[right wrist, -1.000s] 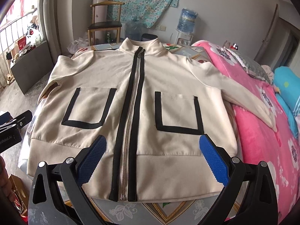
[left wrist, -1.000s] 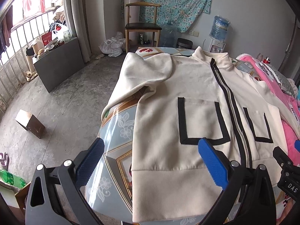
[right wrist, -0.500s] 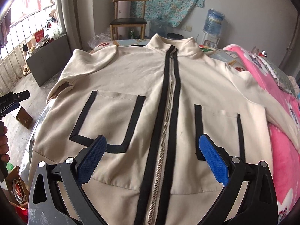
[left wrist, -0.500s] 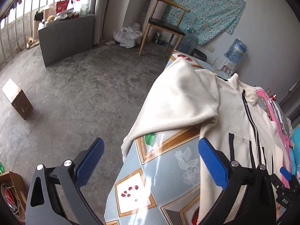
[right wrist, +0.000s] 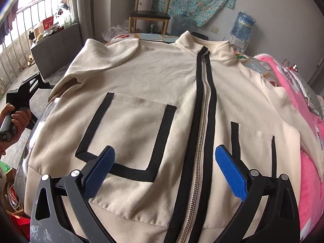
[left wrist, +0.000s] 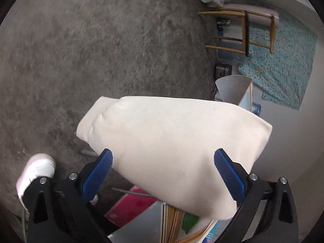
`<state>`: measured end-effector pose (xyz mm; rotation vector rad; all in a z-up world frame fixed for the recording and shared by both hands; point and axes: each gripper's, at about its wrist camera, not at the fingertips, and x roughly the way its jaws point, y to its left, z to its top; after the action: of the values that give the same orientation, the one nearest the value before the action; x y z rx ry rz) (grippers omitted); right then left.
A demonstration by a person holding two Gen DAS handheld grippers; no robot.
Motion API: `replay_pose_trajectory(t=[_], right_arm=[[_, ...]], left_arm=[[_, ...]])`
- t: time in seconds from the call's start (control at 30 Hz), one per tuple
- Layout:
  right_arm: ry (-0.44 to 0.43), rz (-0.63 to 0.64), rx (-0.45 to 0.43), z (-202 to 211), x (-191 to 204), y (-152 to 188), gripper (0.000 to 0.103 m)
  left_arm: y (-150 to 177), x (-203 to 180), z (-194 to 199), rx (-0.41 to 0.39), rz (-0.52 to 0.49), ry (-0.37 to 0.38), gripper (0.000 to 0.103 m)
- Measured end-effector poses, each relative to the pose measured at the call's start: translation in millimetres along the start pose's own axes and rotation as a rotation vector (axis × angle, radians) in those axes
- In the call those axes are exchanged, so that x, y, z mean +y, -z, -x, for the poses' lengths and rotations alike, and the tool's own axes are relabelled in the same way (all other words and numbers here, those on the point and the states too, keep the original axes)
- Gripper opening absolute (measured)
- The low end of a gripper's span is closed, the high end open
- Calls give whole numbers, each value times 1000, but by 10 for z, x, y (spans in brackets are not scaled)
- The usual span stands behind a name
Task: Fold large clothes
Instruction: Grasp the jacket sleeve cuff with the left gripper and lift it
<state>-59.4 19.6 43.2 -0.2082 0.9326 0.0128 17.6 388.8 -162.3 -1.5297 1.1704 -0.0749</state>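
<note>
A cream zip jacket (right wrist: 141,85) with black trim and two outlined pockets lies front up, spread flat on the table. My right gripper (right wrist: 165,151) hovers open over its lower front, its fingers to either side of the left pocket's corner and the zip. The jacket's left sleeve (left wrist: 172,137) hangs folded over the table's side. My left gripper (left wrist: 163,156) points down at that sleeve with its jaws wide open, and the cloth fills the gap just beyond the blue pads (left wrist: 97,174). In the right wrist view a hand (right wrist: 18,119) holds the left tool's black body (right wrist: 28,91) beside the table.
The table edge (left wrist: 182,222) with its patterned cover shows under the sleeve. A pale shoe (left wrist: 36,170) stands on the concrete floor below. A wooden chair (right wrist: 149,16) and a water bottle (right wrist: 243,28) are behind the table, a pink bed cover (right wrist: 303,162) on the right, a grey cabinet (right wrist: 56,46) on the left.
My left gripper has swung off the jacket's hem to the table's left side and tipped down over the hanging sleeve. My right gripper has moved in closer over the jacket's front.
</note>
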Motion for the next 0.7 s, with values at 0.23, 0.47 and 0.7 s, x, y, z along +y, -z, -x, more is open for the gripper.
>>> replay_pose_trajectory(t=[0.23, 0.47, 0.7], right_arm=[[36, -10, 12, -18, 9, -19, 96], [63, 0, 10, 24, 58, -55, 96], [110, 3, -11, 114, 16, -21, 96]], left_arm=[[-80, 457, -397, 175, 231, 7, 98], [-179, 500, -586, 196, 319, 115, 98], [-367, 429, -458, 92, 317, 126, 54]])
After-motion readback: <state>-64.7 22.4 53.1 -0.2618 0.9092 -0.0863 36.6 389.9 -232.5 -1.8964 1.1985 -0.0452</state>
